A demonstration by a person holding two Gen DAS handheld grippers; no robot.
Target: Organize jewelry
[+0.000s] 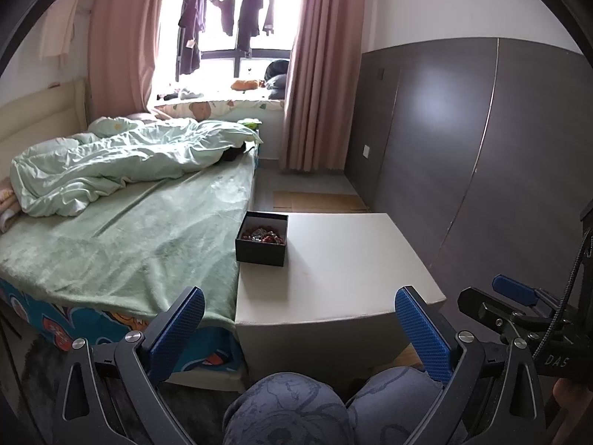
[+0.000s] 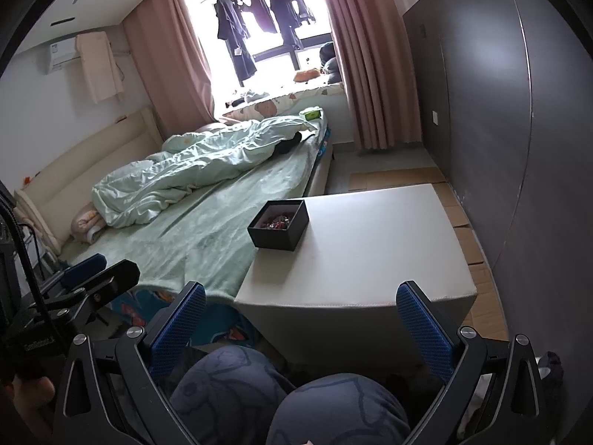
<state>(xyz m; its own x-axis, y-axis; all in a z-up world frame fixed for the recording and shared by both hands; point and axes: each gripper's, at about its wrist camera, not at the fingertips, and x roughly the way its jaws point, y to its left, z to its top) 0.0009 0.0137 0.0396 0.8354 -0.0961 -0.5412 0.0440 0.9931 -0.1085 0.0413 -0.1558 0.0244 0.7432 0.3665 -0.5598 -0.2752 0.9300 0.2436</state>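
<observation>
A black jewelry box (image 1: 262, 239) sits open at the far left corner of a white worktop (image 1: 344, 259), its edge just beside a bed (image 1: 129, 237) covered in a green blanket. Inside the box lies a tangle of jewelry (image 1: 264, 234), red and silvery pieces too small to tell apart. The left hand-held gripper (image 1: 300, 330) hangs at the near edge of the worktop with its blue-padded fingers (image 1: 178, 330) spread wide and nothing between them. The right hand-held gripper (image 2: 301, 328) is held the same way, fully spread and empty, well apart from the box (image 2: 278, 230). Below both, the seated person's knees (image 2: 281, 396) in patterned grey-blue fabric fill the near foreground. A rumpled pale green quilt (image 1: 122, 167) is heaped on the far left of the bed. Pink curtains (image 1: 318, 74) frame a bright window (image 1: 229, 26) at the far end of the room, where dark clothes hang on a rail. A grey wardrobe (image 1: 463, 141) lines the right wall.
</observation>
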